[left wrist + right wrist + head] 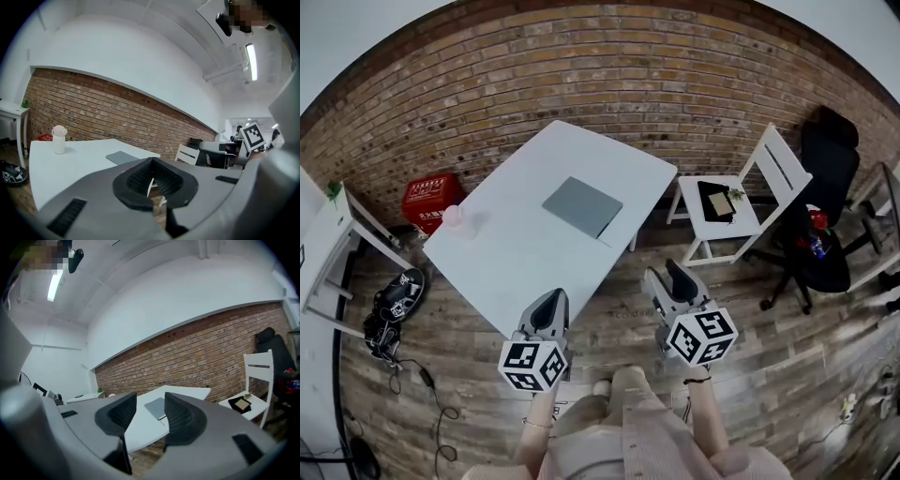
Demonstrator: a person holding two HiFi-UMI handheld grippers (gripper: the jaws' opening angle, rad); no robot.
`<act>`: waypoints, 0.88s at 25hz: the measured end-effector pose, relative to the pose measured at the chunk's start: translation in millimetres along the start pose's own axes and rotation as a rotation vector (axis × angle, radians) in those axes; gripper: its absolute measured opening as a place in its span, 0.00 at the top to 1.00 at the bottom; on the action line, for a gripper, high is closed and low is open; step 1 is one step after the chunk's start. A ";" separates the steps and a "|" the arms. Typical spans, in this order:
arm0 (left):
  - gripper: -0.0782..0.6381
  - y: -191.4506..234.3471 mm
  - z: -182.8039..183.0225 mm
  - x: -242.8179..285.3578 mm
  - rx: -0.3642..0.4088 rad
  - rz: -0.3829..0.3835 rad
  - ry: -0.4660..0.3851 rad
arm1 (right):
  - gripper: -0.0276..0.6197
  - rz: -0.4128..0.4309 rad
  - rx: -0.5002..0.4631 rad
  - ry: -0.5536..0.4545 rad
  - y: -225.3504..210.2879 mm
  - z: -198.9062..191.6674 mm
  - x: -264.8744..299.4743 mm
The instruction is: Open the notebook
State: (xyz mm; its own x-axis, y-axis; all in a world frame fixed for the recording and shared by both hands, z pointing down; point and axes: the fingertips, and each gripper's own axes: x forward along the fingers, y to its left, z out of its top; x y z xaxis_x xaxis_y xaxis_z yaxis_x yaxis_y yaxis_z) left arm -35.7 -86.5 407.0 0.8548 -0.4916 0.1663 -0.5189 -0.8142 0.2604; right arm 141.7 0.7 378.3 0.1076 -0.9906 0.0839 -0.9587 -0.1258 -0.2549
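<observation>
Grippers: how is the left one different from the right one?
The left gripper has its jaws together. The right gripper has its jaws apart, and the closed notebook shows through the gap. In the head view, the left gripper sits by the table edge and the right one over the wooden floor. Both are grey and empty, carry a marker cube, and touch nothing.

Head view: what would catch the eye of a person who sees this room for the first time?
A closed grey notebook lies near the middle of the white table, which stands before a long brick wall. In the foreground, by the table's near edge, the left gripper has its jaws together and the right gripper has them apart. Both are empty.
</observation>
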 end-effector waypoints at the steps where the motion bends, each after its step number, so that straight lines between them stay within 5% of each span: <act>1: 0.90 1.8 -0.9 2.7 -0.005 0.001 0.007 | 0.69 -0.002 0.005 0.006 -1.5 -1.1 3.2; 22: 0.90 62.8 -28.9 146.0 -0.128 0.143 0.151 | 0.69 0.163 0.041 0.274 -84.1 -38.3 182.6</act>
State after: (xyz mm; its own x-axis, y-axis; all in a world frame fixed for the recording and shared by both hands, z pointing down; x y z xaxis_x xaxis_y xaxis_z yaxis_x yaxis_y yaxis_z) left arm 56.3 -200.5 475.1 0.7665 -0.5397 0.3481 -0.6398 -0.6887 0.3410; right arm 232.0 -167.6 452.0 -0.1271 -0.9474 0.2936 -0.9455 0.0263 -0.3246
